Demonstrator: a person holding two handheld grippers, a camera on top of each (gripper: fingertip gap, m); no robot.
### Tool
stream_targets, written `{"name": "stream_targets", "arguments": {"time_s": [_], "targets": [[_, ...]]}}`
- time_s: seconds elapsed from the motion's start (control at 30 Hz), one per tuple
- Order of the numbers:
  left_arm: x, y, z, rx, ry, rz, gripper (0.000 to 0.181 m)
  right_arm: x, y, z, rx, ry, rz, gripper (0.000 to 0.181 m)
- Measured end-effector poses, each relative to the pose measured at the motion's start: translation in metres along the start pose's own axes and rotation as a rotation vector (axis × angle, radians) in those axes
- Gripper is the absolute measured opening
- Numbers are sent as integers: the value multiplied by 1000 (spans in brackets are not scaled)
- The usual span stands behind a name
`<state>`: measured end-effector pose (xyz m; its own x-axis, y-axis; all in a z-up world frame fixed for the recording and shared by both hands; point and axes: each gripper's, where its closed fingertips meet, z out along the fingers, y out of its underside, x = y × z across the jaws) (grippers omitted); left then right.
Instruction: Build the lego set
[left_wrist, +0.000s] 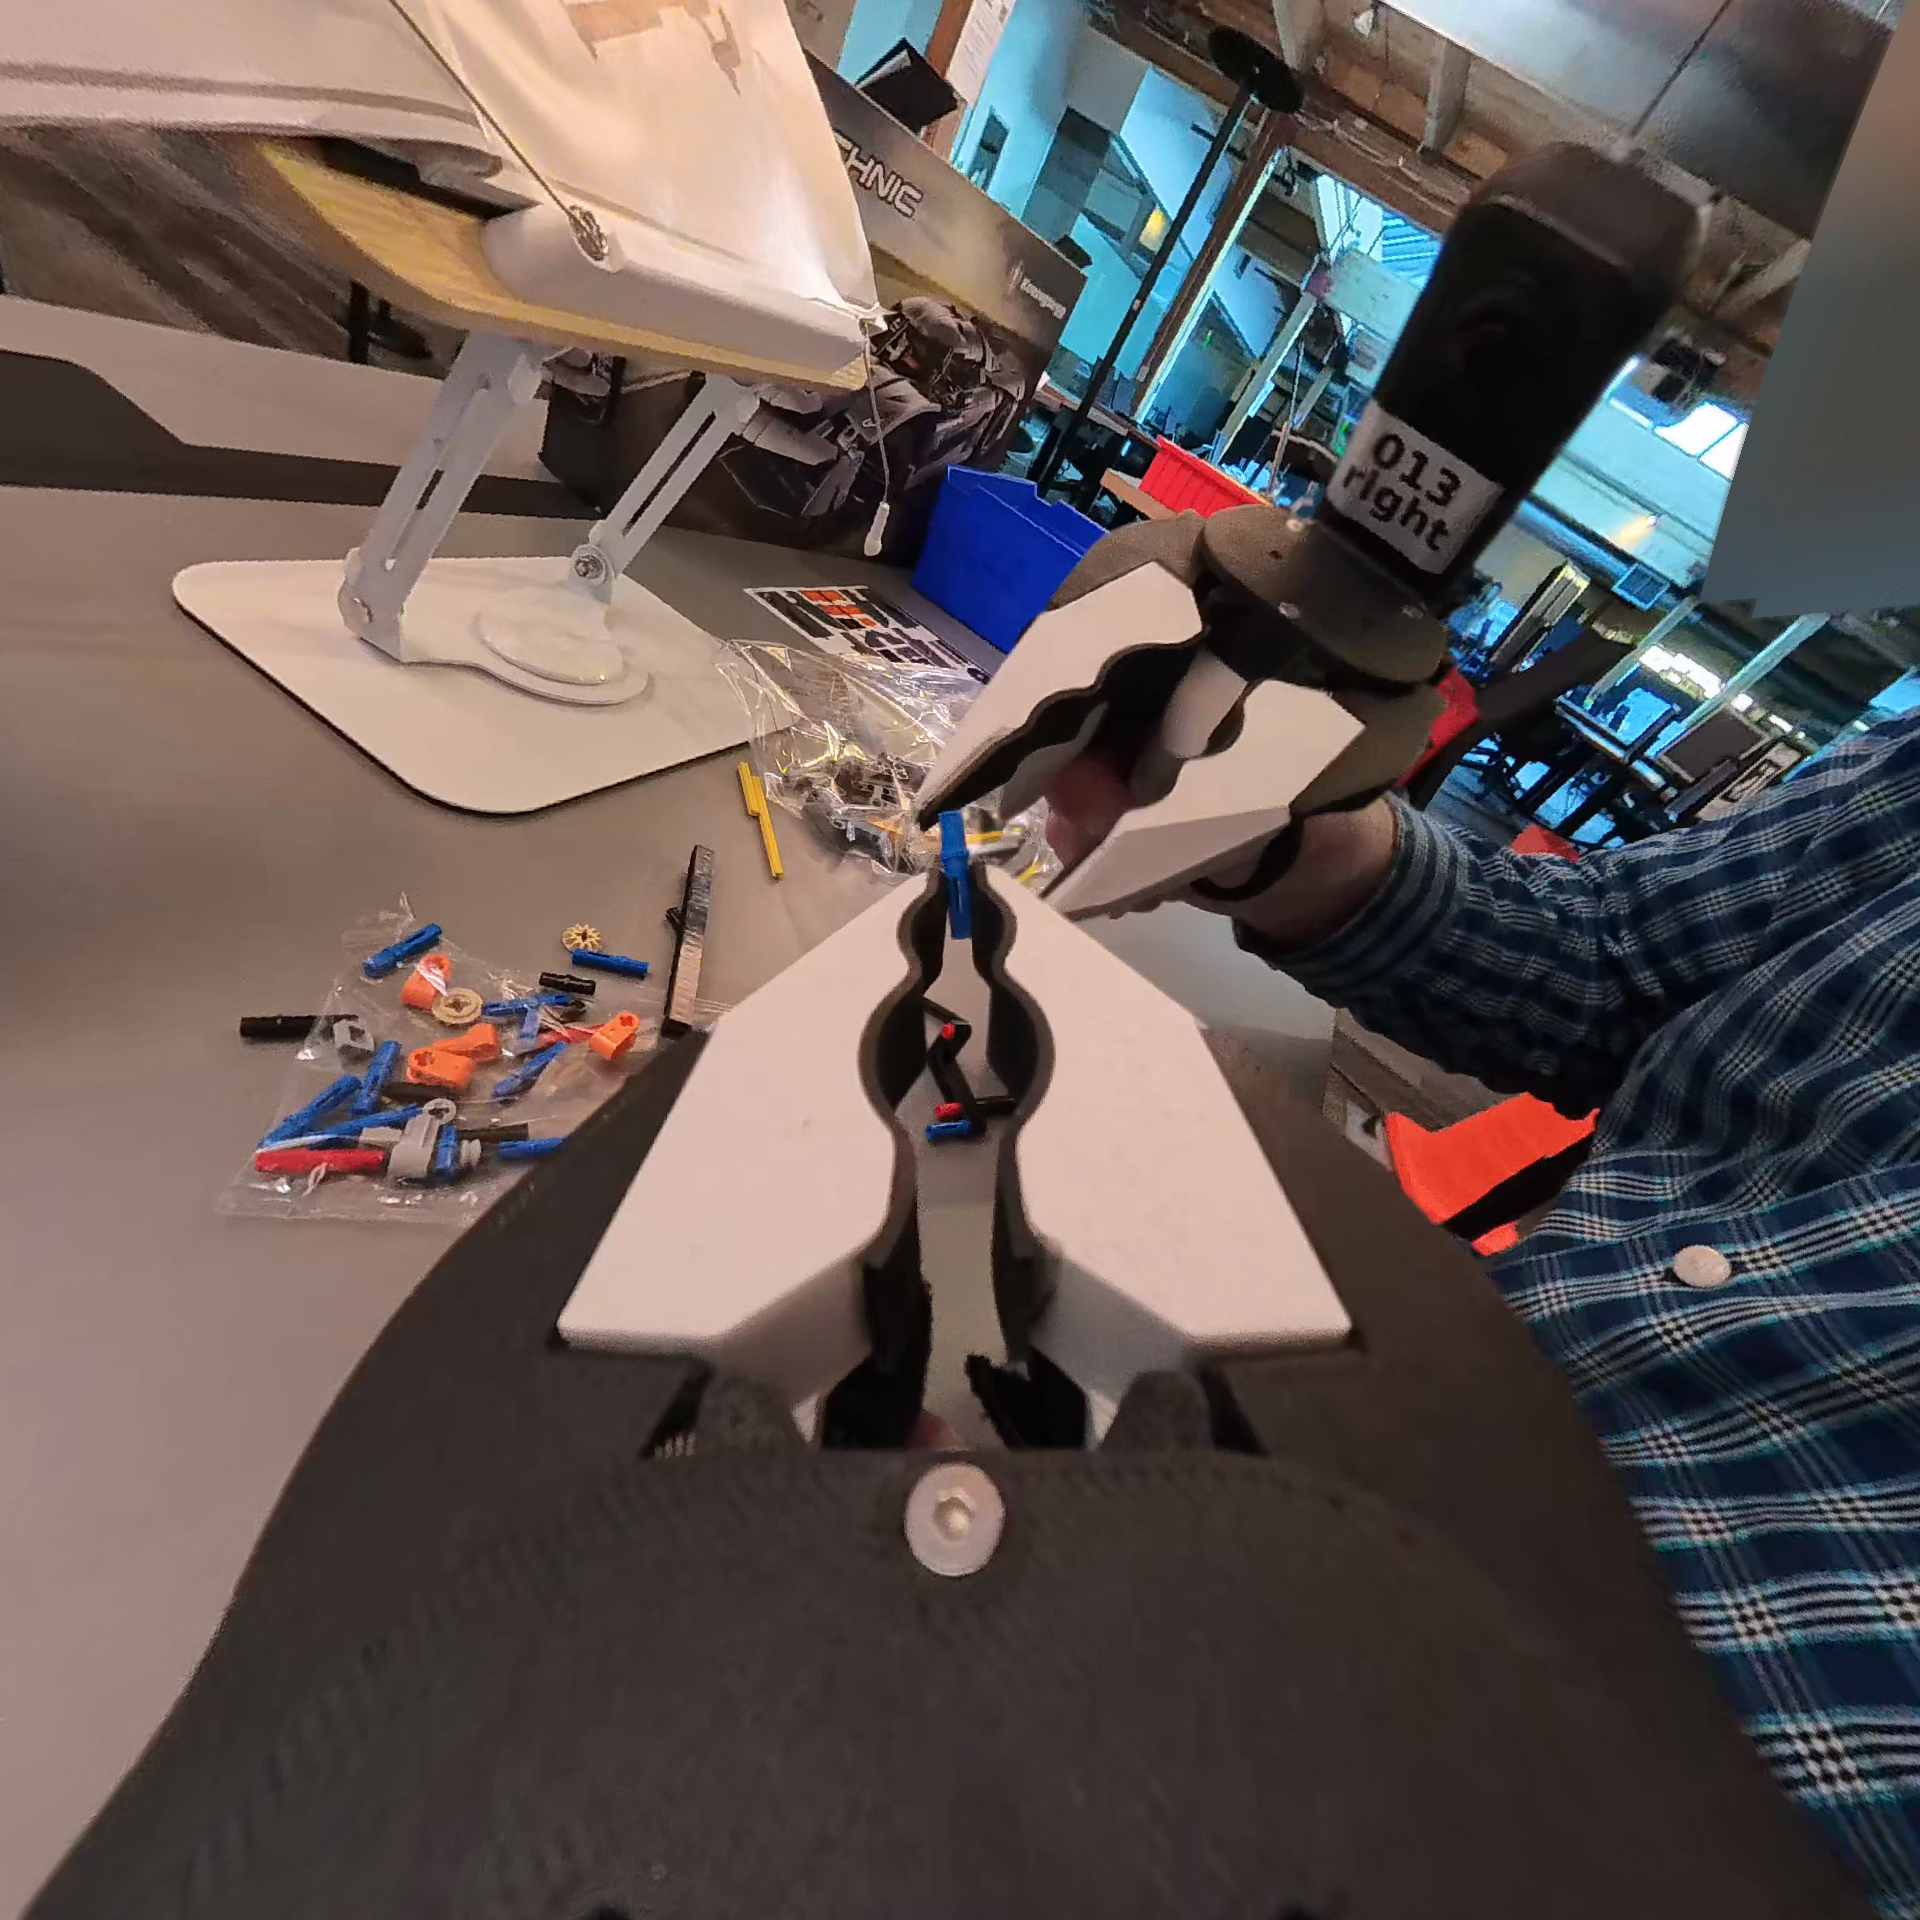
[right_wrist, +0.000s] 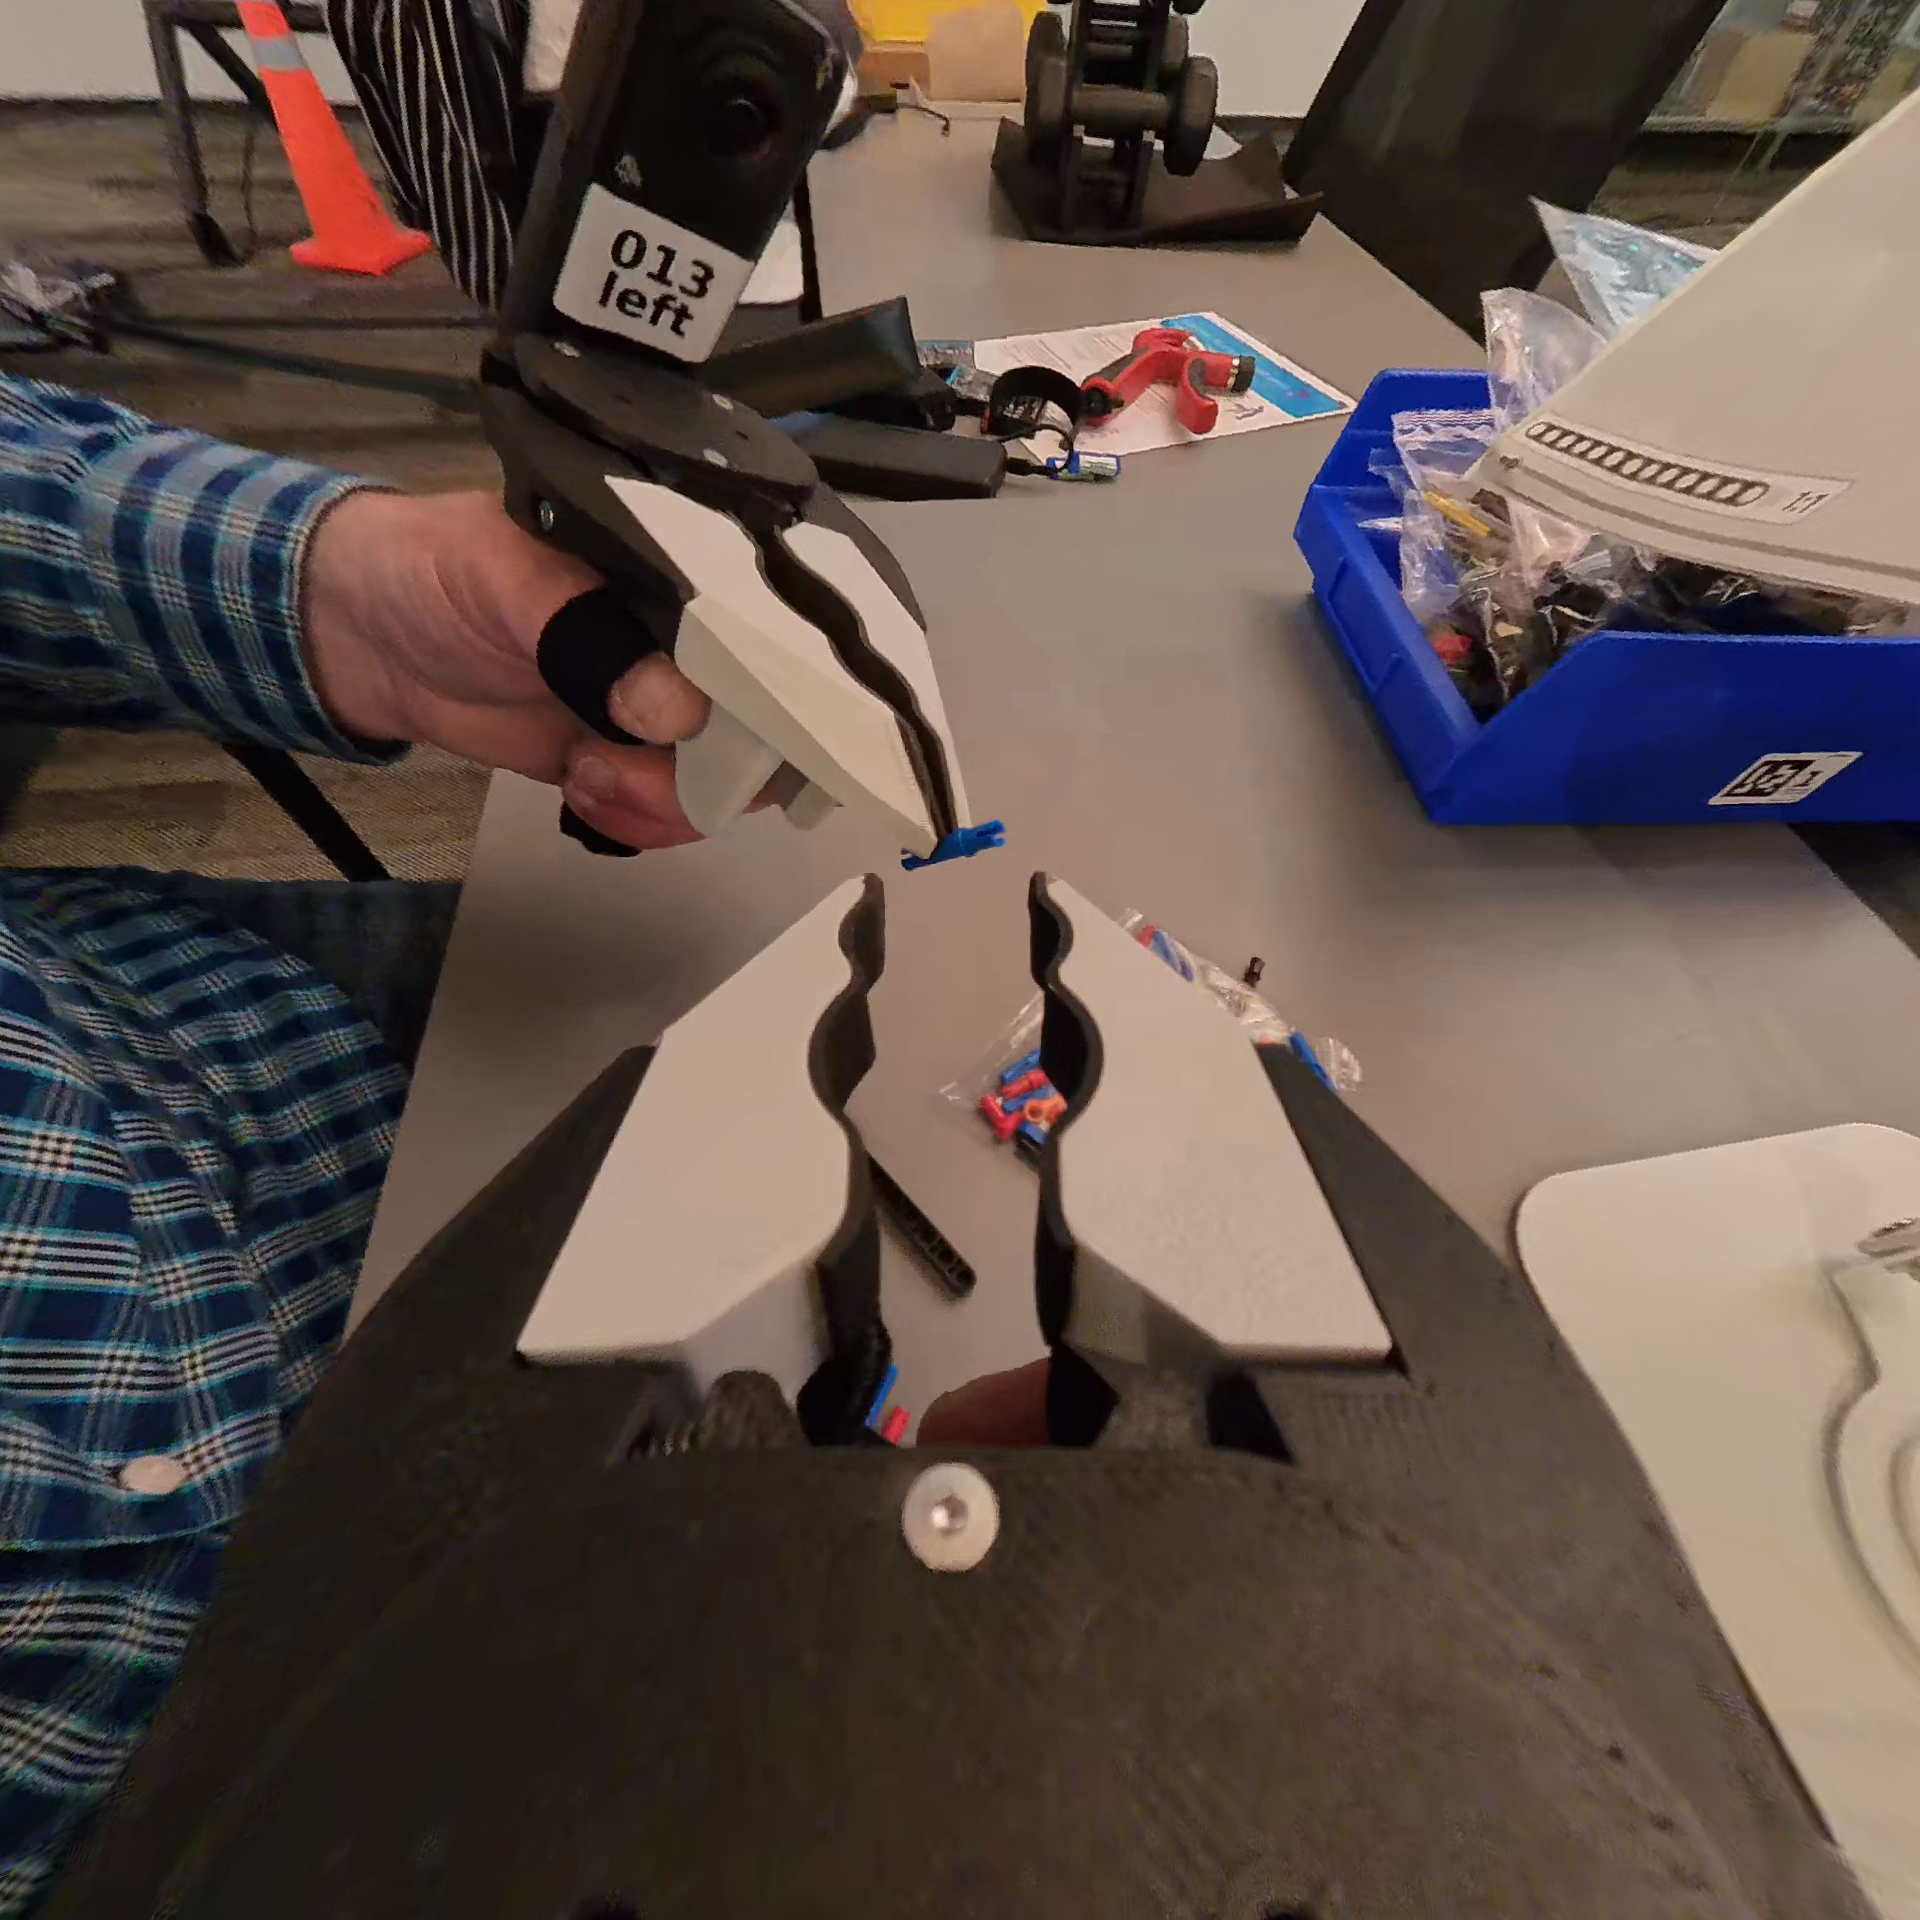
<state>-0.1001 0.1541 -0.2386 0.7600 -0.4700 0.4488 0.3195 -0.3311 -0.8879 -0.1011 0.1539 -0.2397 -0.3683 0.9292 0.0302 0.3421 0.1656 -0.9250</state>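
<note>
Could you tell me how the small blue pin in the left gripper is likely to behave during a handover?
The blue pin looks rigid and light. It is pinched only at the left gripper tips, so it may pivot or slip. The open right gripper probably needs careful alignment.

Pin (left_wrist: 956, 871) between left hand-held gripper (left_wrist: 957, 883) tips — bag (left_wrist: 416, 1081) on table (left_wrist: 156, 935) below-left

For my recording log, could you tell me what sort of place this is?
Probably a workshop or lab, not a home: a grey work table holds a blue parts bin full of bagged pieces, an orange traffic cone stands on the floor behind, and more workbenches fill the open hall.
</note>
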Motion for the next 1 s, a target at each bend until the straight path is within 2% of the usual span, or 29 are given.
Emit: {"name": "stream_targets", "arguments": {"time_s": [0.2,0.53,1.0], "targets": [[-2,0,-3,-12,-10,43,2,2,-3,-4,13,-22,38,24],[-7,7,-12,-53,-41,87,2,-1,8,-6,-32,-23,50,26],[-1,18,-10,-80,1,100,2,-13,14,-8,-48,-38,99,26]]}}
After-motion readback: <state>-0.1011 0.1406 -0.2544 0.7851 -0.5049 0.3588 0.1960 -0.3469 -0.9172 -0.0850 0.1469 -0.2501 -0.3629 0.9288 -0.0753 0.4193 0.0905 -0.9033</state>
